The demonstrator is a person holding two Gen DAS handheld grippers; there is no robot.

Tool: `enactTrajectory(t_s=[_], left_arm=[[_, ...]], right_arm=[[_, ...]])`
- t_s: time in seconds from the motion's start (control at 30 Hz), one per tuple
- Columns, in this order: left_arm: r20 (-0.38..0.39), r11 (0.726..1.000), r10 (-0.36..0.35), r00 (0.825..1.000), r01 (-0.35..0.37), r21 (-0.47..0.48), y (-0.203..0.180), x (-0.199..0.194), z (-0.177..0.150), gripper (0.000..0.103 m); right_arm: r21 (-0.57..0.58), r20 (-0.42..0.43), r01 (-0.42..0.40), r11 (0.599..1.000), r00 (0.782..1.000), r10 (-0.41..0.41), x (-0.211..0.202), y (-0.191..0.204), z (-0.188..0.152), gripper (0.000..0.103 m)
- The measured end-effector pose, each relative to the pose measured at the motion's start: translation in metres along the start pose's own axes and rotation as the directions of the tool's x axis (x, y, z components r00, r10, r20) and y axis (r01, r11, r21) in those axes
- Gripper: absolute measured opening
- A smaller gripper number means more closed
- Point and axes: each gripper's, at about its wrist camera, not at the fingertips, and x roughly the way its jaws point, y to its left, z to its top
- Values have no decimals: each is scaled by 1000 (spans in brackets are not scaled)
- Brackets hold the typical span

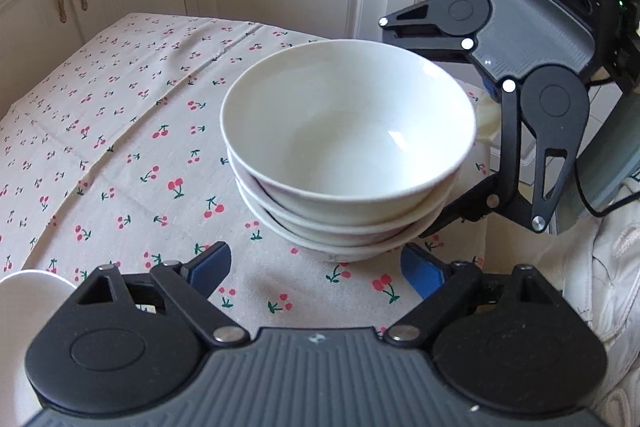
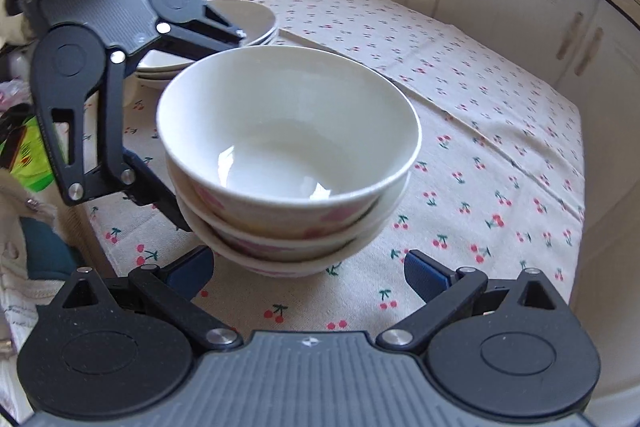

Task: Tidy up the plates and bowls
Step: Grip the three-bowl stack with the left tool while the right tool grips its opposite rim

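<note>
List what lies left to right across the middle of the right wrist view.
Left hand-held gripper → stack of bowls → cherry-print tablecloth → cabinet doors.

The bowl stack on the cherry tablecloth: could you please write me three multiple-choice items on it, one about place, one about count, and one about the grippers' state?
1. Where does the bowl stack stand?
A. on the cherry-print tablecloth
B. inside a cabinet
C. on the floor

2. How many bowls are nested in it?
A. one
B. three
C. six

3. How do the left gripper and right gripper stand?
A. both clamped on the stack
B. one holds a spoon
C. both open, holding nothing

Answers: 1 A, the cloth shows all round its base; 2 B, three rims show one above another; 3 C, the blue pads stand apart from the bowls.
</note>
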Motion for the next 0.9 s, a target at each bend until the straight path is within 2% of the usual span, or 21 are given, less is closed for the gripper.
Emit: enactTrajectory(t_s=[0.2, 0.4, 0.6, 0.9], left_arm=[[18, 995, -75, 997, 73, 60, 4, 1, 5, 91], [20, 990, -131, 991, 129, 61, 14, 6, 6, 89], [18, 983, -162, 987, 160, 86, 17, 9, 7, 89], [21, 976, -200, 980, 198, 89, 21, 11, 5, 84]], right_arm=[[-78, -10, -64, 995, 998, 64, -3, -7, 15, 102], [-124, -33, -100, 987, 995, 96, -3, -7, 21, 100], [-120, -43, -138, 983, 990, 134, -3, -9, 24, 97], [-123, -53, -149, 981, 988, 143, -3, -8, 25, 94]])
